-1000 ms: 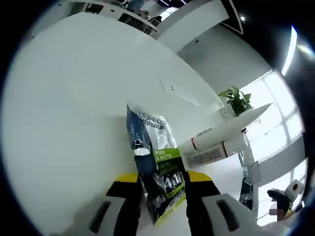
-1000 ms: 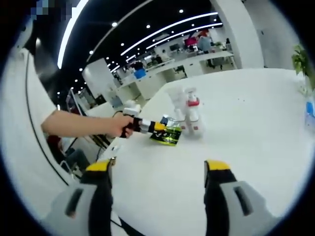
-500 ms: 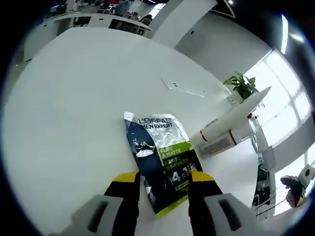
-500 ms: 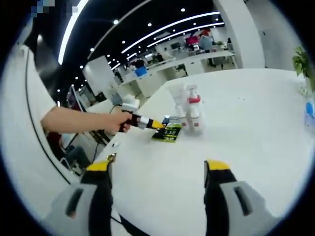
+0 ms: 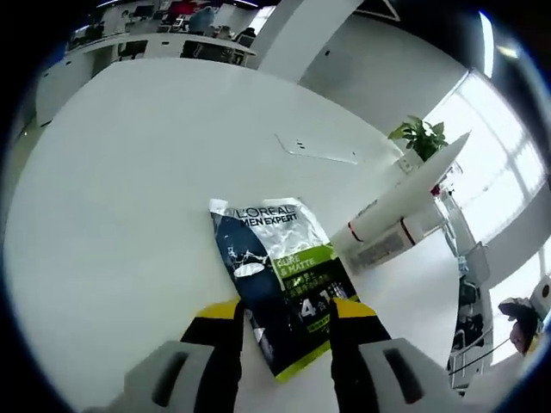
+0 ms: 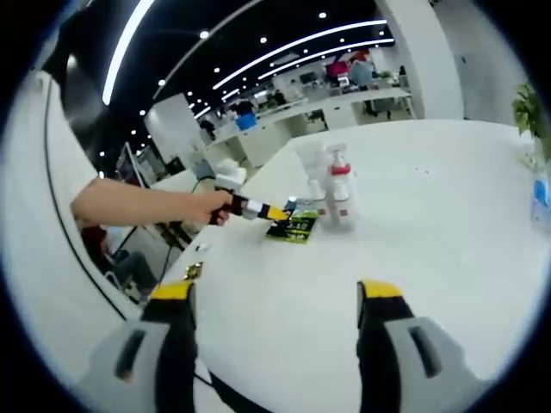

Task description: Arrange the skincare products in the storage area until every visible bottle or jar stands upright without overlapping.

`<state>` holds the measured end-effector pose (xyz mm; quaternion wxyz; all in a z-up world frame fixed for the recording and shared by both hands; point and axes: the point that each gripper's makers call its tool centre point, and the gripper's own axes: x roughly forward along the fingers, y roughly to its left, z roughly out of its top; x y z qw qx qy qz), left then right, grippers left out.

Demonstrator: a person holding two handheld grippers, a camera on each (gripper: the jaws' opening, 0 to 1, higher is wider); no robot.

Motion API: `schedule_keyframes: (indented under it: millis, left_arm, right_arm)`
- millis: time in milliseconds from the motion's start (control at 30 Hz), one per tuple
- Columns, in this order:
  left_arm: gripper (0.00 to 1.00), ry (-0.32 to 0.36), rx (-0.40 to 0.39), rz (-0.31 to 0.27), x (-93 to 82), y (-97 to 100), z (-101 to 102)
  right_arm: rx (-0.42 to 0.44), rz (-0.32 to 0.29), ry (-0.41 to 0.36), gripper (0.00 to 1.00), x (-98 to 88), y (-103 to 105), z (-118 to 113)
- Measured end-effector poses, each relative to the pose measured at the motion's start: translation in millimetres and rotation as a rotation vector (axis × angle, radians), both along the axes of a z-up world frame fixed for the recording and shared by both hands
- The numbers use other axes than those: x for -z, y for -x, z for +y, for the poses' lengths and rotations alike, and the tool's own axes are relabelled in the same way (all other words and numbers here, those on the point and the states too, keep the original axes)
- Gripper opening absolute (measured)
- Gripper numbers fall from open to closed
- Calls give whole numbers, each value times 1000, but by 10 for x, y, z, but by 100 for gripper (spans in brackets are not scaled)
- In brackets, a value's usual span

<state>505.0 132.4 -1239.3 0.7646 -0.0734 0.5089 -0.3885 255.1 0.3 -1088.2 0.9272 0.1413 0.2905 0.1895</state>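
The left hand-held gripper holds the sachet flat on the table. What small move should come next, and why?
Probably open the left hand-held gripper and draw it back. The sachet lies flat on the table, beside the bottles and not overlapping them, so nothing more seems needed there.

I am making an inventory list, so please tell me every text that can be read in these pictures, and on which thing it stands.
"L'OREAL MEN EXPERT": top of the sachet held by the left tool.
"PURE & MATTE": green band on the sachet.
"4 in 1": lower part of the sachet, partly blurred.
Label on the lying bottle: too blurred to read.
Labels on the standing bottles in the right gripper view: too small to read.
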Motion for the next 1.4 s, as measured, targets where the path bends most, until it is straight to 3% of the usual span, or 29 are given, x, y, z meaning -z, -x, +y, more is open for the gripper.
schedule_keyframes:
  millis: [200, 500, 800, 1000, 1133, 1233, 1400]
  left_arm:
    - [40, 1, 40, -4, -13, 58, -50]
    - [40, -9, 26, -11, -4, 23, -52]
    - [42, -45, 19, -62, 21, -89, -17]
    - [39, -143, 140, -152, 83, -169, 15]
    - [34, -179, 182, -187, 106, -228, 13]
    - [21, -233, 237, -217, 153, -250, 49]
    - [11, -260, 266, -241, 190, -257, 58]
  right_arm:
    - [3, 2, 5, 74, 1, 21, -2]
    - [-6, 6, 11, 74, 1, 61, 3]
    - [-3, 13, 11, 74, 13, 98, -34]
    - [8, 18, 8, 74, 34, 129, -65]
    - [16, 23, 6, 73, 47, 147, -75]
    - [21, 23, 5, 73, 51, 155, -79]
    - [27, 29, 5, 73, 65, 180, -78]
